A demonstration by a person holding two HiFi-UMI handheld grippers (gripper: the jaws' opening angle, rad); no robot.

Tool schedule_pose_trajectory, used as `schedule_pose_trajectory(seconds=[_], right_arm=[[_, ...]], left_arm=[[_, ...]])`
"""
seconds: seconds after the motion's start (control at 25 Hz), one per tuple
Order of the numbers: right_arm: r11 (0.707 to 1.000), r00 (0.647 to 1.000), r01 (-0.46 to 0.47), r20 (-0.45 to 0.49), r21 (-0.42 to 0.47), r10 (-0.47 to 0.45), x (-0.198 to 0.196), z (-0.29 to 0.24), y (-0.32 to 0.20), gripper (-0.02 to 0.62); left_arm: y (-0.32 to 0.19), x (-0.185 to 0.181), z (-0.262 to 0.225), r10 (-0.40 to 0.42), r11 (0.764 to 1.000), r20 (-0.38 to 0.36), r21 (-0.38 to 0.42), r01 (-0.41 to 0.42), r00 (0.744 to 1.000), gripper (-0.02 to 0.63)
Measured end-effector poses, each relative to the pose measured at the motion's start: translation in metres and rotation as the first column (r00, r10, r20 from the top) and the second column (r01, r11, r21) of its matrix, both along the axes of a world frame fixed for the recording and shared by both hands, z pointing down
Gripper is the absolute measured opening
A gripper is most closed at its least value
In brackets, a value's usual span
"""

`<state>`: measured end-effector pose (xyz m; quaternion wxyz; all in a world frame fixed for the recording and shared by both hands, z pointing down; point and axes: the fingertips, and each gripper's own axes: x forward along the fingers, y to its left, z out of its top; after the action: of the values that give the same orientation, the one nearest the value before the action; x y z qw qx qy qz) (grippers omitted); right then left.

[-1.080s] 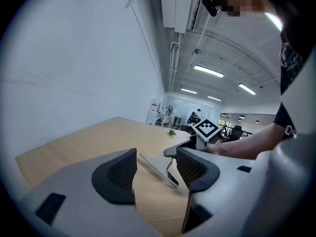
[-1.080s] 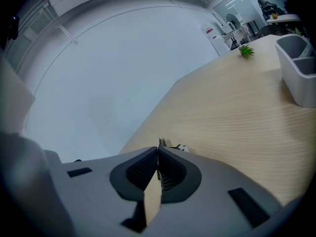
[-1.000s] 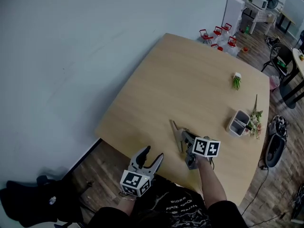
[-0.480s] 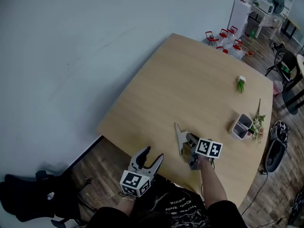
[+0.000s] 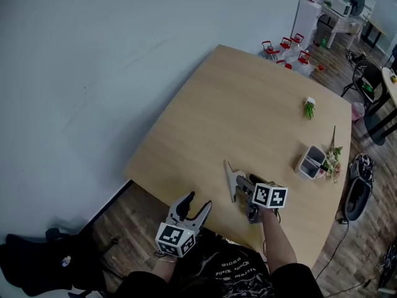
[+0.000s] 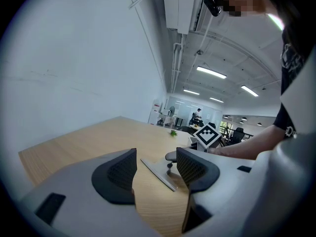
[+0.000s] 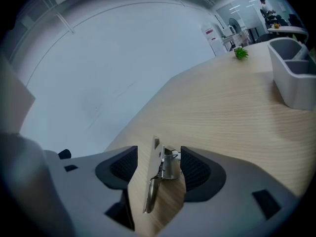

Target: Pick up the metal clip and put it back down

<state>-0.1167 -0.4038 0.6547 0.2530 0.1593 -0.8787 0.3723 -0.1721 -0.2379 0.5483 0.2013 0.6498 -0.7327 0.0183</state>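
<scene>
Pale wooden worktop (image 5: 248, 104) carries the silver metal clip (image 7: 160, 172) at lower centre, between my right fingers (image 7: 118, 169), just opened wide; my left fingers (image 6: 118, 174) stand apart.

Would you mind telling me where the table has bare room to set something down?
The table is bare across its left and middle, from the wall-side edge to the green sprig and grey holder; it is crowded at the near edge around the metal clip.

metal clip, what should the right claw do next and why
Probably draw the right claw straight back. Its jaws have just been opening and stand apart with the metal clip between them on the table, so it looks released.
</scene>
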Motion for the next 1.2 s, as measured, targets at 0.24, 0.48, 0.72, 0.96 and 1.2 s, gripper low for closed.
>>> schedule_pose_trajectory(seconds=[0.24, 0.48, 0.72, 0.96, 1.2], right_arm=[[0.989, 1.000, 0.016, 0.023, 0.150, -0.020, 0.015, -0.038, -0.001, 0.273], [0.940, 1.000, -0.014, 0.025, 0.340, 0.006, 0.045, -0.083, 0.000, 0.273], [0.899, 0.993, -0.109, 0.091, 0.424, 0.078, 0.084, -0.128, 0.007, 0.272], [0.832, 0.973, -0.228, 0.152, 0.506, 0.174, 0.132, -0.164, 0.018, 0.272], [0.722, 0.963, -0.254, 0.099, 0.643, 0.250, 0.183, -0.174, 0.043, 0.272]], left_arm=[[-0.010, 0.012, -0.003, 0.043, 0.999, -0.007, 0.019, -0.043, 0.999, 0.247], [-0.016, 0.026, -0.009, 0.094, 0.995, -0.007, 0.045, -0.093, 0.996, 0.247], [-0.028, 0.047, -0.026, 0.178, 0.981, 0.018, 0.081, -0.179, 0.984, 0.247], [-0.036, 0.067, -0.055, 0.264, 0.953, 0.081, 0.133, -0.273, 0.961, 0.247], [-0.042, 0.078, -0.064, 0.304, 0.935, 0.107, 0.158, -0.318, 0.947, 0.247]])
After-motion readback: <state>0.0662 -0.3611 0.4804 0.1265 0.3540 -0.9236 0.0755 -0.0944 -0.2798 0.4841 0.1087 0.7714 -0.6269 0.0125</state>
